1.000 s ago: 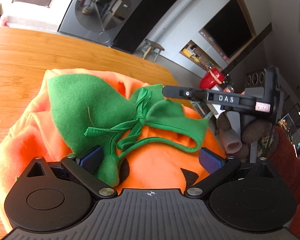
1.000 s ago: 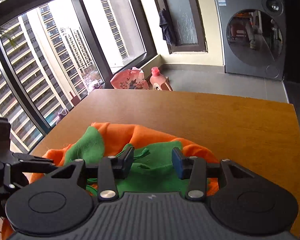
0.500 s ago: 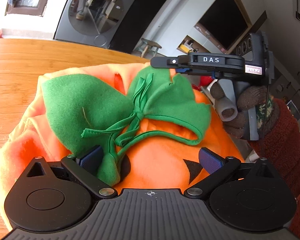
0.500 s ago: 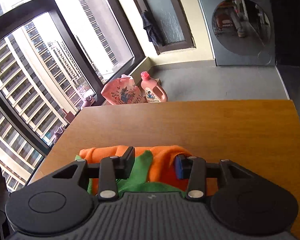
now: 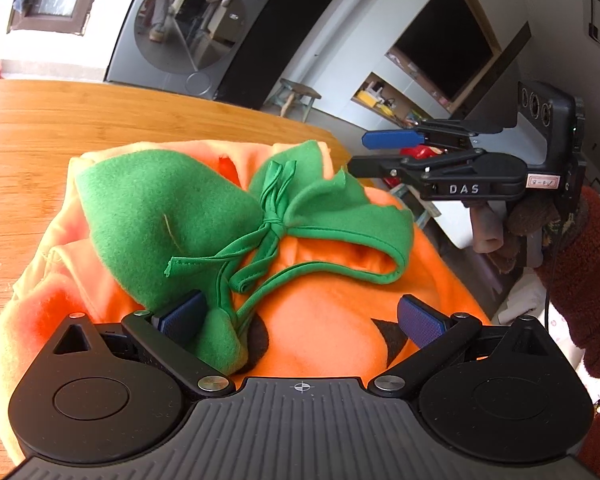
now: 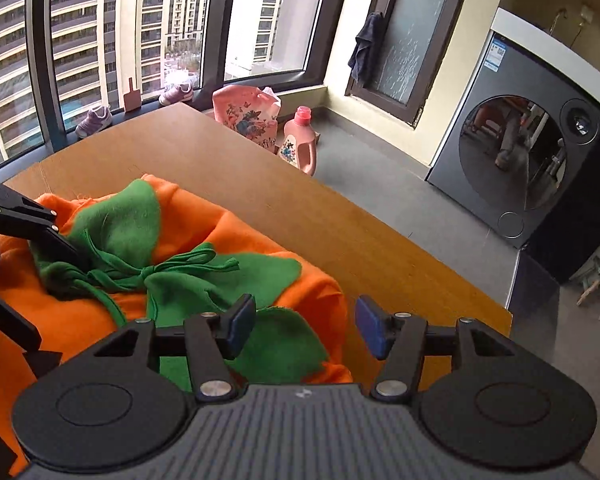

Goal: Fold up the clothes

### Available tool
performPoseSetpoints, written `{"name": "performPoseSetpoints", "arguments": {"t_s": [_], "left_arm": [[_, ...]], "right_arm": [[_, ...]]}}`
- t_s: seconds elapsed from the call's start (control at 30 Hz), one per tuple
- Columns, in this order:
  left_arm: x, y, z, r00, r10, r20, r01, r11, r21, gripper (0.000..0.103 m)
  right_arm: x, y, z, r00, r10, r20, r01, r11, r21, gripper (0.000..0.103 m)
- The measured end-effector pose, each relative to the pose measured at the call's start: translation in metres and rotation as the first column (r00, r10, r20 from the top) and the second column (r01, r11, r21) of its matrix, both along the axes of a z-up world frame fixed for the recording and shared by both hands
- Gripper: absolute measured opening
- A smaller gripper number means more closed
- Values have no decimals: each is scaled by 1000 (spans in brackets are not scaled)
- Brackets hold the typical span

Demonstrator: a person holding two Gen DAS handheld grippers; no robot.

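left wrist view: orange fleece garment [image 5: 324, 320] lies bunched on the wooden worktop [image 5: 40, 128], filling the frame from centre to 6 o'clock. green collar piece [image 5: 160, 208] with a knotted green tie [image 5: 272, 224] sits on top of it. left gripper [image 5: 300, 316] stands wide open; its left blue pad touches a green fold, but nothing is clamped between the pads. black patches on the orange fabric are partly hidden behind the gripper body. at 3 o'clock the right gripper [image 5: 364, 152] is seen side-on, jaws parted, empty, just off the garment's edge; its body reads "das", and a small label beside it is too small to read. a gloved hand [image 5: 512, 232] with a rust-coloured sleeve holds it. washing machine [image 5: 192, 28] at 12 o'clock.

right wrist view: right gripper [image 6: 306, 328] open, holding nothing, over the garment's near corner. garment at 8 o'clock on the worktop. left gripper cut off at 9 o'clock. pink bottle [image 6: 300, 142] and a floral pouch [image 6: 248, 114] stand on the floor at 12 o'clock; their print is unreadable. washing machine at 2 o'clock carries a label, illegible.
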State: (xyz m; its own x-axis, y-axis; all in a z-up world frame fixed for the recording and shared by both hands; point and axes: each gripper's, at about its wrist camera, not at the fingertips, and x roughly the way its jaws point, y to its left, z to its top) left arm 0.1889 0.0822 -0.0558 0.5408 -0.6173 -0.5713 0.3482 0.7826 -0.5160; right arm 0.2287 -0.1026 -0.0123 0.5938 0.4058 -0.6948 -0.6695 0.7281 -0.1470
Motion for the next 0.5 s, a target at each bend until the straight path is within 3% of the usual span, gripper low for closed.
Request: {"name": "performPoseSetpoints", "arguments": {"t_s": [0.1,0.23,0.43,0.5], "left_arm": [[-2,0,1,1000,2,-1,-2,1000,6,103],[-5,0,2,1000,6,1,-6,1000,16,103],[-5,5,2,1000,-3,6,3,1000,-3,103],[-5,7,1,1000,-3,7,3,1000,-15,103]], "right_arm": [[8,17,4,998,61,8,-61,997,55,55],[27,71,-15,988,157,1,-157,987,-30,55],[62,87,-46,981,137,-140,-140,990,-9,55],[74,91,-56,973,129,-190,-131,991,3,50]]}}
